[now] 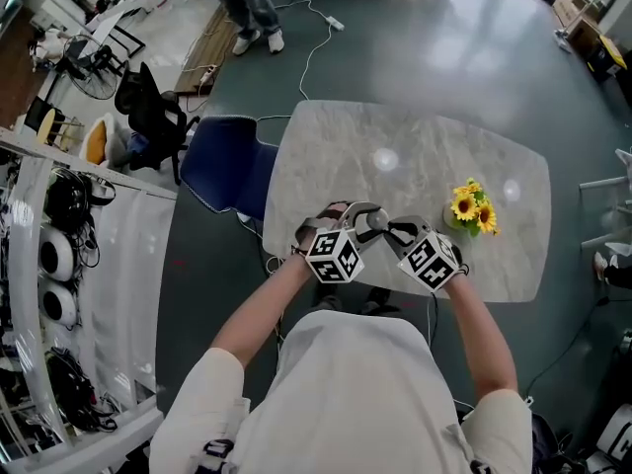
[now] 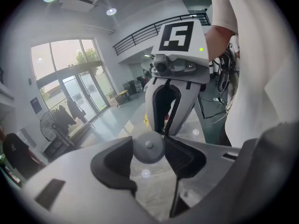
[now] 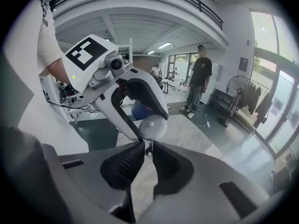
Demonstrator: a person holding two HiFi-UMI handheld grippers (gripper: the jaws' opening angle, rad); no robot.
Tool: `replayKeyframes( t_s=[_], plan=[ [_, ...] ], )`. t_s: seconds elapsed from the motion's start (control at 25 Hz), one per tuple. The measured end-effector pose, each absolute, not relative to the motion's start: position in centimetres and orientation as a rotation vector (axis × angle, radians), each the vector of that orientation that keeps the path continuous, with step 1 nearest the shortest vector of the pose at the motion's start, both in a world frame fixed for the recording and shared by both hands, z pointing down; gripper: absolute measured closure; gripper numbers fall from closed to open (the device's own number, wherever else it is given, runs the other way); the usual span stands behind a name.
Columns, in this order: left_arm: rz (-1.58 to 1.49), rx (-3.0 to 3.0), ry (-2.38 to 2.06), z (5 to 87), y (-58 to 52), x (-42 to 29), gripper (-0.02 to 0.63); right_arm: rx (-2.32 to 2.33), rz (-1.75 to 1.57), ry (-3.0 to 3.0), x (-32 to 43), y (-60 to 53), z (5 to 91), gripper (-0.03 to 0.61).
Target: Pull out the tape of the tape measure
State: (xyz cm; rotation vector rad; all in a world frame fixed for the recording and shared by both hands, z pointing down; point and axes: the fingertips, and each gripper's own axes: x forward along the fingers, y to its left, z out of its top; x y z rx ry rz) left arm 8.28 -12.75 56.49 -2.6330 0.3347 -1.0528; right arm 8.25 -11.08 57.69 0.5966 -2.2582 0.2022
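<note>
Tape measure: the round grey case [image 3: 153, 126] is up off the worktop [image 1: 415, 156], held between the two claws in front of the person's chest.
Left claw: the left claw [image 2: 149, 149] is clamped across the case, with a pad on each side of the disc.
Right claw: the right claw [image 3: 148, 143] is nearly closed, a narrow slit with the small dark tab [image 3: 151, 150] of the tape right at its tips. It looks pinched, though the hold is slim.
Step in hand: by my reading, the grip on the tab is set and the draw comes next.
How to do it well: keep the left claw as the anchor. Draw the right claw straight away along the tape's own line, without twisting, so the tab doesn't slip.
Watch out: sunflowers [image 1: 472, 208] stand on the worktop to the right, so pull clear of them.
</note>
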Motion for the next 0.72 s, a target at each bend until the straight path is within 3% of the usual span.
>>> replayKeyframes(
  t_s=[0.72],
  plan=[
    [-1.027,-2.815,0.458,55.6,-13.3,8.2,0.397,1.004,0.320,-2.262,9.7,-12.5,55.6,0.540]
  ],
)
